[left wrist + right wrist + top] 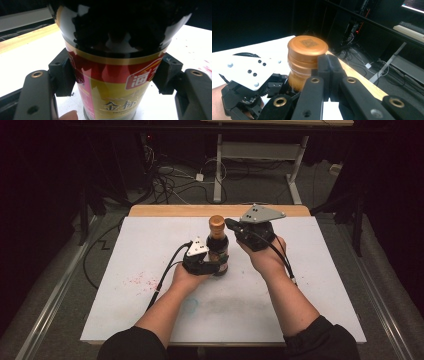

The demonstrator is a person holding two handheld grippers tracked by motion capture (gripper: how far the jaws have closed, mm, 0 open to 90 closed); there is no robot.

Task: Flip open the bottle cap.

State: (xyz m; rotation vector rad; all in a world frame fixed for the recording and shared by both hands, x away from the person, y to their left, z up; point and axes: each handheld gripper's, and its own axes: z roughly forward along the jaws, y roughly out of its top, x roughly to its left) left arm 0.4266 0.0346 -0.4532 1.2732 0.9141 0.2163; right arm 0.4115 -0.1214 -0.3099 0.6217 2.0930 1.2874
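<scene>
Bottle (218, 247) of dark sauce stands upright near the middle of the white table (310, 290) — left gripper (207, 265) pinches its labelled body, while right gripper (231, 224), jaws pressed together, sits beside the orange cap (307, 53), holding nothing

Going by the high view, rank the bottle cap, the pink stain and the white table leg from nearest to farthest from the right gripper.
From the right gripper:
1. Bottle cap, just left of its tip.
2. White table leg, on the floor beyond the table.
3. Pink stain, on the mat's left side.
</scene>
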